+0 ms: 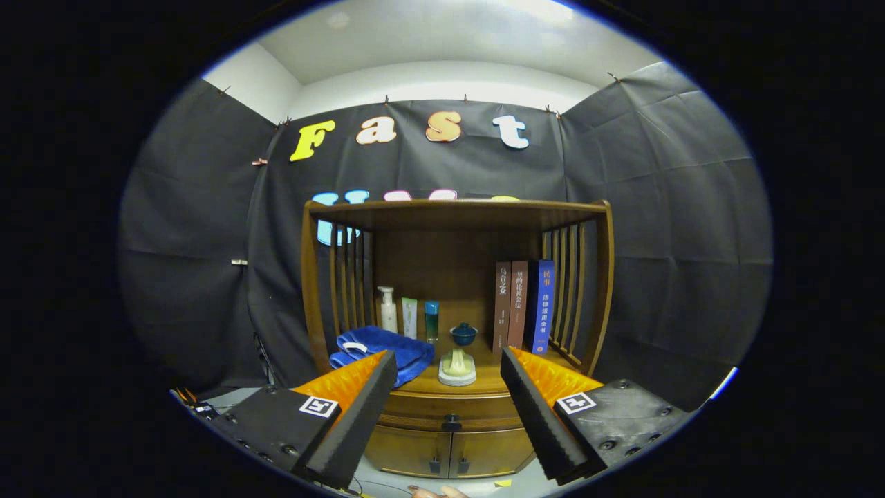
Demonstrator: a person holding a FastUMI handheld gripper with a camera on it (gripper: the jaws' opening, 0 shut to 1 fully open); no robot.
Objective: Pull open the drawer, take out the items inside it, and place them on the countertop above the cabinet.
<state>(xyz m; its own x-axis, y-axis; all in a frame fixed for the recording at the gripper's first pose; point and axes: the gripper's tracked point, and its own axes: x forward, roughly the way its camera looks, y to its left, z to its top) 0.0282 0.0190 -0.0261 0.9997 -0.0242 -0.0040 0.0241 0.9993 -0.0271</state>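
Gripper [448, 370] jaws spread wide, nothing held or touched. Drawer [451, 413] shut, beyond and between the fingers, front face and knob [451, 420] toward the camera, long axis side to side. Countertop [484, 380] above it (towel [380, 349], figurine [457, 366], books [523, 306]). Gripper aimed level at the cabinet [456, 325].

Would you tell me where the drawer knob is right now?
The drawer knob sits centred on the closed drawer front, beyond and between the open tongs, above the two cabinet doors.
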